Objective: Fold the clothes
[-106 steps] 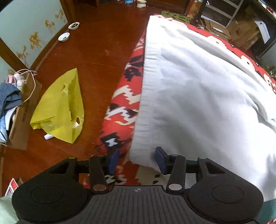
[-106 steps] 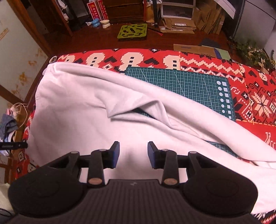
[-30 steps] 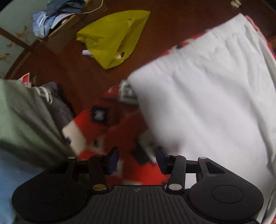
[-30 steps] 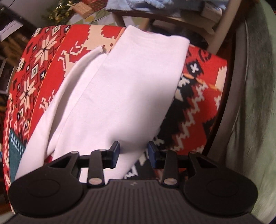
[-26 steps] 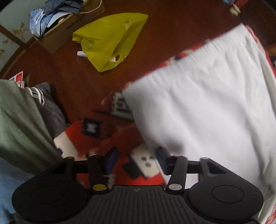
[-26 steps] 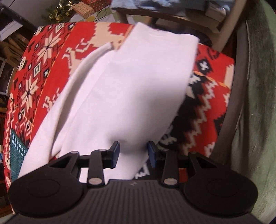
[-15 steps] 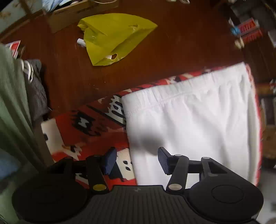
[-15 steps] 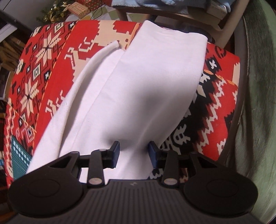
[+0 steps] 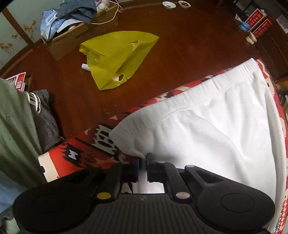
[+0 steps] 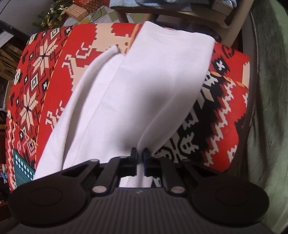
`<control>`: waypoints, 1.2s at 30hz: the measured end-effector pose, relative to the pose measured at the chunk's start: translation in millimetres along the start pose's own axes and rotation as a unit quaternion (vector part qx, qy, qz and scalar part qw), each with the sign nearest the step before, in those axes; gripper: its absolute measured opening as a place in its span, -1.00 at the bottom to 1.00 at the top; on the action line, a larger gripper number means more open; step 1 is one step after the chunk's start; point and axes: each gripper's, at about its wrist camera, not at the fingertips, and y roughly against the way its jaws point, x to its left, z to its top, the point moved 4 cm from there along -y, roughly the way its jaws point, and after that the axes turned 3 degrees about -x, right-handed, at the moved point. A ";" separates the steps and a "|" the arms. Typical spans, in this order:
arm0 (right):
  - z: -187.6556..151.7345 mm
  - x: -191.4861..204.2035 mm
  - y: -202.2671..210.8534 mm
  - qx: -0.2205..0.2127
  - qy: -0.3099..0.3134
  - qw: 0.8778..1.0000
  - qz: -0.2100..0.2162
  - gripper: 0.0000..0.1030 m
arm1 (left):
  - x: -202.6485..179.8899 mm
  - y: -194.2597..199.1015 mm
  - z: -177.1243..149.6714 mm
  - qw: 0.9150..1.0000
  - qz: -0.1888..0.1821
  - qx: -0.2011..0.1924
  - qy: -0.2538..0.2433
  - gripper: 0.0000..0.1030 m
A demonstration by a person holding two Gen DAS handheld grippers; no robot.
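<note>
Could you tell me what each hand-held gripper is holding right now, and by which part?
Both hold the white garment: the left hand-held gripper pinches its near waistband corner, the right hand-held gripper its near folded edge.

left gripper (image 9: 143,160) now pinching white garment (image 9: 216,129) corner; right gripper (image 10: 140,153) likewise clamped

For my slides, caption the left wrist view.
Left gripper pinches white fleece garment's waistband corner on red patterned cloth.

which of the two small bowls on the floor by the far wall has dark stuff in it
The right-hand bowl in the left wrist view: dark bits fill its middle. The left-hand bowl beside it shows a mostly white inside with only a small dark patch.
</note>
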 end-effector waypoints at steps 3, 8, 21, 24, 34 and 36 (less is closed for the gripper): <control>1.7 -0.1 15.5 0.000 0.011 1.000 0.007 -0.91 | 6.9 13.8 -1.5 1.000 0.002 -0.001 0.000 -0.87; 6.2 0.5 51.2 0.007 0.038 0.999 0.017 -0.92 | 15.4 57.5 -6.5 0.999 -0.001 -0.004 -0.049 -0.88; 42.7 30.9 243.8 -0.025 0.102 0.984 0.145 -0.92 | 34.8 264.3 4.2 0.990 -0.113 -0.077 -0.031 -0.90; 53.0 43.9 302.1 -0.043 0.103 0.975 0.191 -0.92 | 34.1 322.5 0.3 0.985 -0.136 -0.104 -0.021 -0.91; 97.9 80.0 429.8 -0.074 0.131 0.947 0.285 -0.92 | 45.1 413.9 -27.4 0.980 -0.153 -0.122 0.043 -0.91; 103.6 84.2 434.1 -0.074 0.135 0.946 0.284 -0.92 | 36.4 401.2 -24.7 0.982 -0.148 -0.113 0.045 -0.91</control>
